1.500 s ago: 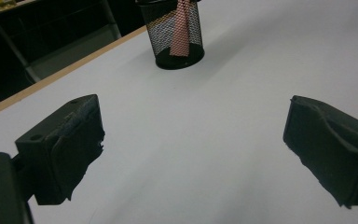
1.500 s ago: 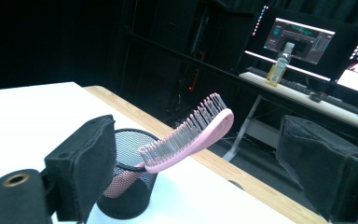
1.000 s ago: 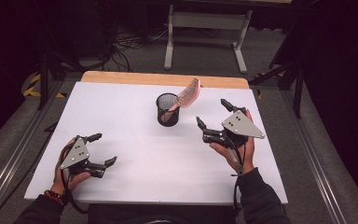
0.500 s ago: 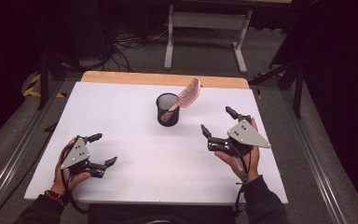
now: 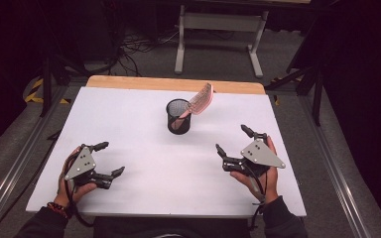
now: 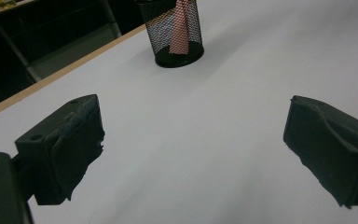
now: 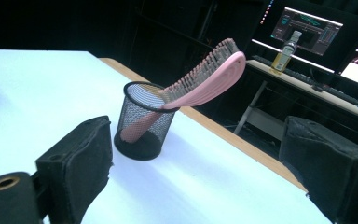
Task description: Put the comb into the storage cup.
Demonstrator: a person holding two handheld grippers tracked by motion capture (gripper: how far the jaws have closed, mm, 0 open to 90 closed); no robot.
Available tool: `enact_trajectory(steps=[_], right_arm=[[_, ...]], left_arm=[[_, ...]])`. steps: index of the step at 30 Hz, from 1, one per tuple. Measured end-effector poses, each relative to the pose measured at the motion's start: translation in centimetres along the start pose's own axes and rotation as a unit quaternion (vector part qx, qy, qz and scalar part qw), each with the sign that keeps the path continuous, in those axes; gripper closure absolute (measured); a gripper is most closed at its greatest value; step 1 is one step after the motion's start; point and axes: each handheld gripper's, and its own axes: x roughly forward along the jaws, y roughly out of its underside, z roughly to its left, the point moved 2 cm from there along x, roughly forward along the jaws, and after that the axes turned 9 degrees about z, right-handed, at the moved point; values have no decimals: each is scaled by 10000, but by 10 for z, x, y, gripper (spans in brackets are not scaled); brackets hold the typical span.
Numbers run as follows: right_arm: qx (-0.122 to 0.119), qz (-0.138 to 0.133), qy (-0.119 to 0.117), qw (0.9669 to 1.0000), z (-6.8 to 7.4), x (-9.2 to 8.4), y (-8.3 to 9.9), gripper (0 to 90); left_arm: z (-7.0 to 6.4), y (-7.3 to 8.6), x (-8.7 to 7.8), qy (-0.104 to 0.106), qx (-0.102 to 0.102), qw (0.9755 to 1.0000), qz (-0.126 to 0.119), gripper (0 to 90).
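A black mesh cup (image 5: pixel 178 116) stands upright on the white table (image 5: pixel 129 124), toward its far middle. A pink hairbrush (image 5: pixel 199 102) leans in the cup, handle down, bristle head sticking out to the right. The cup (image 7: pixel 142 120) and the brush (image 7: pixel 205 79) sit ahead of the right gripper's jaws; the cup (image 6: pixel 172 28) also stands far ahead of the left jaws. My left gripper (image 5: pixel 109 158) rests near the front left, open and holding nothing. At the front right my right gripper (image 5: pixel 233 140) is open too, well apart from the cup.
A wooden strip (image 5: pixel 173 84) runs along the table's far edge. Behind it stands a grey metal frame (image 5: pixel 218 29) on the floor with cables. A desk with monitors and a bottle (image 7: pixel 284 56) lies beyond the table in the right gripper view.
My right gripper has drawn back from the cup toward the front right of the table. The left gripper has not moved.
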Motion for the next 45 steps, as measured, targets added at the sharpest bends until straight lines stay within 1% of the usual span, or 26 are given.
enact_trajectory(steps=[5,8,11,16,20,25,26,33,37,41,45], right_arm=[[-26,94,-35,9999,4,0,8,104],[-31,128,-37,9999,6,-1,14,104],[-89,186,-4,9998,7,-1,20,103],[-115,265,-50,9996,7,-3,28,101],[-80,309,-87,9995,5,-6,36,99],[-201,386,39,9990,4,-8,44,108],[-208,385,25,9990,4,-9,45,111],[-124,407,33,9991,0,-10,58,101],[-126,395,68,9991,-3,-13,64,99],[-46,428,40,9991,-6,-14,73,95],[-33,479,16,9988,-7,-14,80,93]], left_arm=[[-1,0,0,-4,72,10000,37,59],[-2,0,1,2,78,10000,34,58],[-2,0,0,3,74,10000,26,59],[-2,0,1,-3,119,9999,57,61],[-3,0,1,5,132,9999,60,61],[-5,0,1,10,156,9999,57,62],[-5,0,1,10,164,9998,56,62],[-5,0,2,31,183,9998,79,62],[-5,0,2,39,176,9998,79,62],[-6,0,2,45,170,9998,69,62],[-6,0,2,51,170,9998,69,61]])
